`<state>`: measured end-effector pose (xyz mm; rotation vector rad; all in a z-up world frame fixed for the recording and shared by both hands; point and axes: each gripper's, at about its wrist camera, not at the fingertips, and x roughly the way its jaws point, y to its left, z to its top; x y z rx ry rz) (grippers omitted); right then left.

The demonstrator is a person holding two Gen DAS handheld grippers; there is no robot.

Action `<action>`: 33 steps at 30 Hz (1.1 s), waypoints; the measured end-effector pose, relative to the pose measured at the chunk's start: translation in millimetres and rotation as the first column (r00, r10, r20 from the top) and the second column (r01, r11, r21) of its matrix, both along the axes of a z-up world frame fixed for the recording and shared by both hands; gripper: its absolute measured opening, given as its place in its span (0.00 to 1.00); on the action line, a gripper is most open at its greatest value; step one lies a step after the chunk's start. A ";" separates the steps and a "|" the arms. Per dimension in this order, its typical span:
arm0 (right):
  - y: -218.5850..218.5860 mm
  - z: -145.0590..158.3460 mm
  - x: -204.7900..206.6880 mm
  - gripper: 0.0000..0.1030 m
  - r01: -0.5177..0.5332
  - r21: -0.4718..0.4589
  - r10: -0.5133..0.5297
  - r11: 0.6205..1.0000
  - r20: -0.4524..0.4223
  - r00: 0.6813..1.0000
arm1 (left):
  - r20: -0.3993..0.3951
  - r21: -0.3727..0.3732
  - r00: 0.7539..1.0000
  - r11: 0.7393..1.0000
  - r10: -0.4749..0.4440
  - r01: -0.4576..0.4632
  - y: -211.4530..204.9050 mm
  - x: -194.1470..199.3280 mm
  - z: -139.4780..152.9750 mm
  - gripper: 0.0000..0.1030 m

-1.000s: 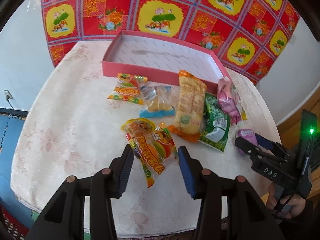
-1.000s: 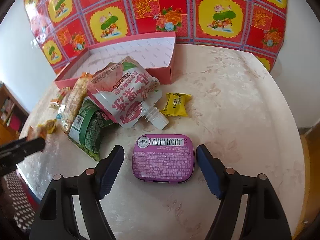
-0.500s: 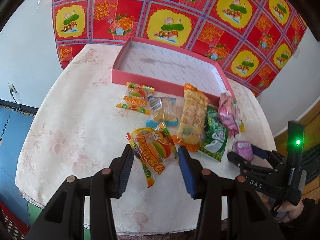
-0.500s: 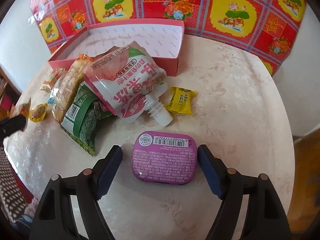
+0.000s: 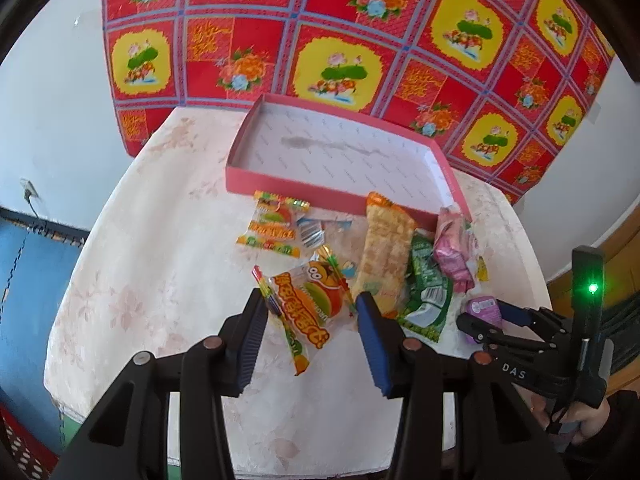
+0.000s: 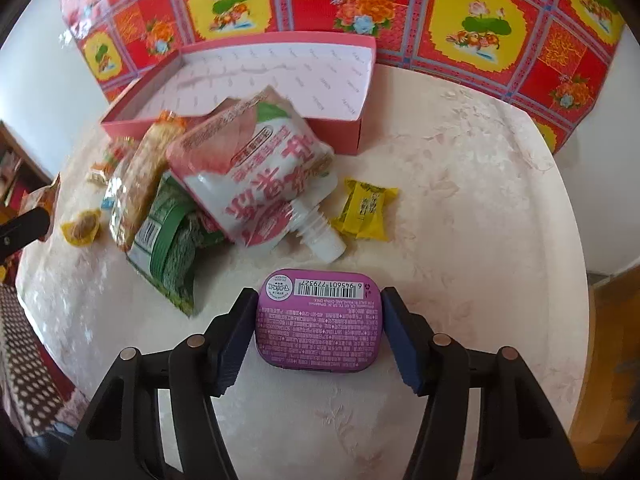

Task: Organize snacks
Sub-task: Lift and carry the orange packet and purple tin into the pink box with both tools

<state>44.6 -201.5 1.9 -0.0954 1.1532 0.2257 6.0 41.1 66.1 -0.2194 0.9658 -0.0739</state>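
An open pink box [image 5: 320, 196] with a white floor stands at the back of the round table. My left gripper [image 5: 309, 300] is shut on an orange burger-gummy packet [image 5: 316, 312], which hangs between its fingers just above the tabletop. In the right wrist view a purple tin [image 6: 320, 320] lies label-up on the table. The jaws of my right gripper [image 6: 319, 296] are closing and both pads touch the tin's short sides. The left wrist view also shows that gripper and the tin [image 5: 484, 308] at the table's right edge, with a hand behind them.
Loose snacks lie in front of the box: a long cracker pack [image 5: 386, 248], a green packet [image 5: 428, 292], a pink spouted pouch [image 6: 260, 176], a yellow candy [image 6: 366, 210] and a small gummy packet [image 5: 272, 228]. Behind the table hangs a red patterned cloth [image 5: 360, 20].
The right jaws widened a little, then came in against the purple tin. The left gripper rose slightly with the burger packet still in it, so the table looks farther away.
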 end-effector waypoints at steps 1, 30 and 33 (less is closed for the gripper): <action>-0.7 0.9 1.5 0.61 0.008 0.006 -0.008 1.000 -0.003 1.000 | 0.003 -0.001 1.000 1.000 -0.004 0.004 -0.2 0.9 1.8 0.46; 16.1 76.7 65.8 0.61 -0.082 0.103 0.065 0.991 0.160 0.985 | 0.083 -0.035 0.996 0.999 -0.032 0.035 -1.1 83.0 45.8 0.46; 18.9 80.0 72.8 0.61 -0.086 0.108 0.067 0.990 0.165 0.984 | 0.093 -0.013 0.995 0.999 -0.037 0.038 -2.1 89.6 44.9 0.46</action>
